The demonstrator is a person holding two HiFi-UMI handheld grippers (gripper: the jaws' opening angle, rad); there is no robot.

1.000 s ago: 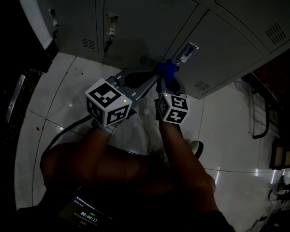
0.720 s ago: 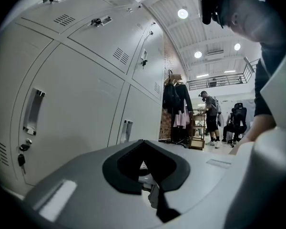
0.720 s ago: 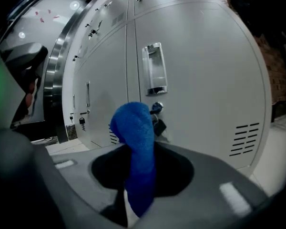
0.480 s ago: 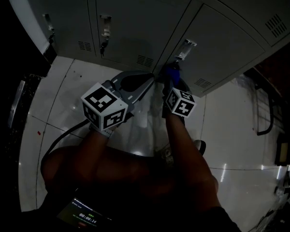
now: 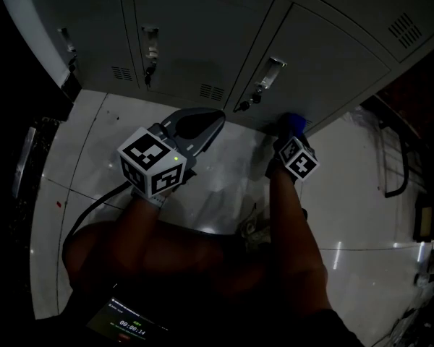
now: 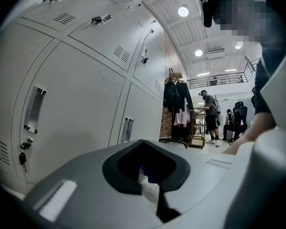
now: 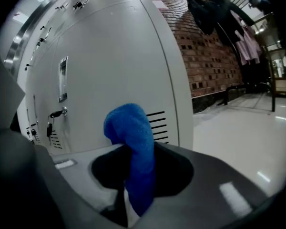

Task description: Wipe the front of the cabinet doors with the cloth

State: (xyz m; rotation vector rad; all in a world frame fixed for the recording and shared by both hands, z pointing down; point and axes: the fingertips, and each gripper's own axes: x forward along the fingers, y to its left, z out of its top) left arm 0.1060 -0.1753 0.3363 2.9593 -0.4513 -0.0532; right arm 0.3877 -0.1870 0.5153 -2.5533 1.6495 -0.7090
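Note:
A row of grey cabinet doors [image 5: 202, 27] stands over a glossy white floor. My right gripper [image 5: 294, 133] is shut on a blue cloth [image 5: 294, 123]. The cloth is held at the bottom edge of the right-hand door [image 5: 325, 56], right of its handle [image 5: 273, 71] and key lock [image 5: 242, 105]. In the right gripper view the cloth [image 7: 128, 128] sticks up from my right gripper [image 7: 133, 151], just before the door's vent slots [image 7: 157, 123]. My left gripper [image 5: 213, 114] hangs shut and holds nothing, left of the cloth, below the lock. In its own view my left gripper [image 6: 145, 144] faces the doors [image 6: 71, 113].
A dark metal frame [image 5: 394, 157] stands on the floor at the right. A black cable [image 5: 94, 201] trails over the tiles at the left. A brick wall [image 7: 209, 56] follows the cabinet's end. People and a rack of clothes [image 6: 178, 104] stand far back.
My right gripper has carried the cloth to the right along the door's lower part, from beside the handle to near the door's right corner. The left gripper has barely moved.

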